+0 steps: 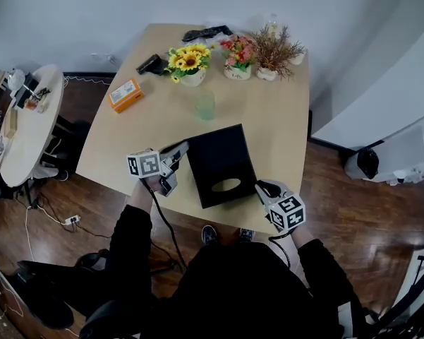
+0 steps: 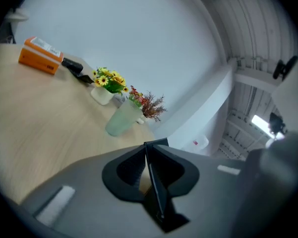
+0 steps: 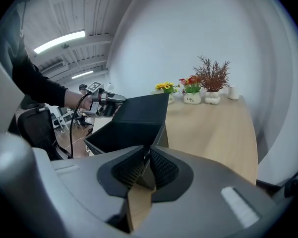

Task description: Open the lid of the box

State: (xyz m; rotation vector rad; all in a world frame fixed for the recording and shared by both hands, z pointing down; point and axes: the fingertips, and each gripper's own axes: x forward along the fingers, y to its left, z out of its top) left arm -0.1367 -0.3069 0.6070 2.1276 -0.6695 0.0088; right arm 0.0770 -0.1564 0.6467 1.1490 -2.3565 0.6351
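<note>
A black box [image 1: 222, 162] with an oval hole in its top lies near the front edge of the tan table [image 1: 286, 129]. In the right gripper view its lid [image 3: 141, 108] is tilted up over the dark inside [image 3: 121, 137]. My left gripper [image 1: 184, 149] is at the box's left side. It is shut on a thin black edge of the lid [image 2: 153, 182], which runs between the jaws of the left gripper [image 2: 149, 155]. My right gripper [image 1: 262, 188] is at the box's front right corner. In its own view the right gripper [image 3: 148, 160] is shut on that corner of the box wall.
Behind the box stand a pale green cup [image 1: 204, 105], an orange packet [image 1: 125, 94], a yellow flower pot [image 1: 189, 63], two more plant pots [image 1: 238, 58] and black items [image 1: 152, 64]. A round side table [image 1: 28, 129] is at the left, a white appliance [image 1: 395, 161] at the right.
</note>
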